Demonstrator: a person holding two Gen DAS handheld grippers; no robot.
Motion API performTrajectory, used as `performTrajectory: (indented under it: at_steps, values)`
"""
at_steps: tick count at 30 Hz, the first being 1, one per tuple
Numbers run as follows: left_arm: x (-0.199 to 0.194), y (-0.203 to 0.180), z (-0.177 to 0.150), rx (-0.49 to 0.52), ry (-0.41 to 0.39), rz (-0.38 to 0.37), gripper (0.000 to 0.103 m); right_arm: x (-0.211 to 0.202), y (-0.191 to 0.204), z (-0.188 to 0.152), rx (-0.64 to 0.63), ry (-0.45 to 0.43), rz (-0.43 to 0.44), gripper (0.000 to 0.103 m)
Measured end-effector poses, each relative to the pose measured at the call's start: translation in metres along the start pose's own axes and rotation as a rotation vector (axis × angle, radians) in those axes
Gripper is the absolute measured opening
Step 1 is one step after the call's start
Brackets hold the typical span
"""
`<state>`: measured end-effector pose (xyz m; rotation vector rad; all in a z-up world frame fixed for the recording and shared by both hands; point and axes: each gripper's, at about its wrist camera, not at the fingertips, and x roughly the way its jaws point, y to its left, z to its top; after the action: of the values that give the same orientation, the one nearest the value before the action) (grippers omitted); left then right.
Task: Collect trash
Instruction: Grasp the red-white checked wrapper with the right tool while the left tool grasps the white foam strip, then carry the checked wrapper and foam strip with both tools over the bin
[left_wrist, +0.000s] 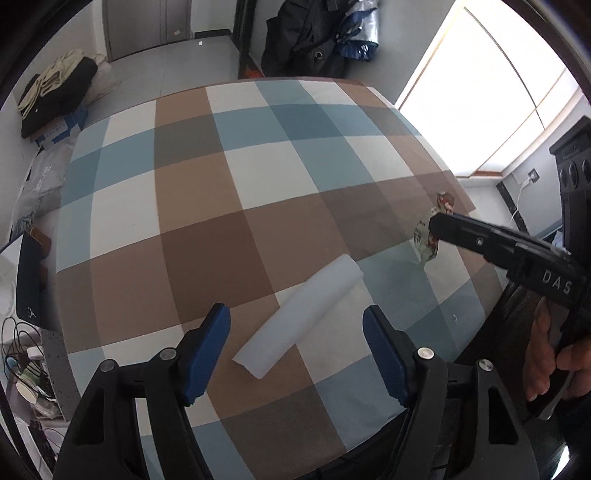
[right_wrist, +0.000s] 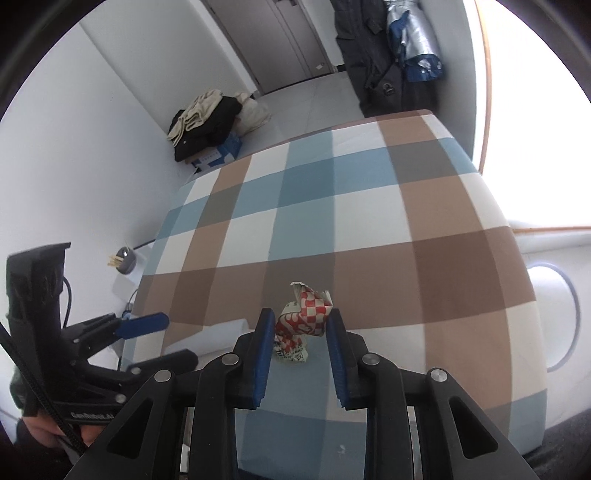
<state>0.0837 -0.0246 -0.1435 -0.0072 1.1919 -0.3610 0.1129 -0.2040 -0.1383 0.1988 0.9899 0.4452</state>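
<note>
Both tools are black plastic frames with triangular cut-outs, round silver screws at the joints and flat blue pads lining the inner faces of the fingers; this shows on the left gripper (left_wrist: 296, 338) and the right gripper (right_wrist: 300, 339) alike. The right one carries white raised letters "DAS" on its side (the left handle also has small white lettering, too blurred to read fully). Bare skin shows on the right hand (left_wrist: 546, 354), and a black cable (right_wrist: 40, 398) runs along the left handle.

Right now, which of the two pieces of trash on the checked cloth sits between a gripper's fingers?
The red-and-white checked wrapper, crumpled, between the right gripper fingers. The white rolled sheet lies flat ahead of the open left gripper, untouched.
</note>
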Motion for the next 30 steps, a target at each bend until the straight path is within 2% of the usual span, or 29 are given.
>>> performTrajectory:
  at_steps: [2, 4, 7, 13, 16, 26, 30]
  values:
    - [0.006, -0.006, -0.003, 0.037, 0.021, 0.026, 0.05, -0.006, -0.006, 0.0, 0.011, -0.026, -0.009, 0.027]
    - [0.009, -0.011, -0.006, 0.081, 0.016, 0.071, 0.048, -0.012, -0.013, -0.002, 0.024, -0.048, -0.006, 0.027]
    - [0.009, -0.016, -0.01, 0.138, 0.011, 0.157, 0.032, -0.015, -0.021, -0.003, 0.044, -0.059, -0.002, 0.027]
    - [0.002, -0.014, -0.01, 0.144, -0.018, 0.169, 0.009, -0.024, -0.026, -0.004, 0.053, -0.076, 0.017, 0.027]
    - [-0.001, -0.016, -0.009, 0.129, -0.028, 0.178, 0.005, -0.032, -0.025, -0.004, 0.052, -0.095, 0.032, 0.027]
    - [-0.027, -0.011, 0.002, -0.025, -0.108, 0.084, 0.005, -0.091, -0.016, 0.001, 0.013, -0.209, 0.08, 0.027]
    - [-0.035, -0.017, 0.011, -0.05, -0.144, 0.064, 0.005, -0.118, -0.014, 0.003, -0.011, -0.25, 0.086, 0.027]
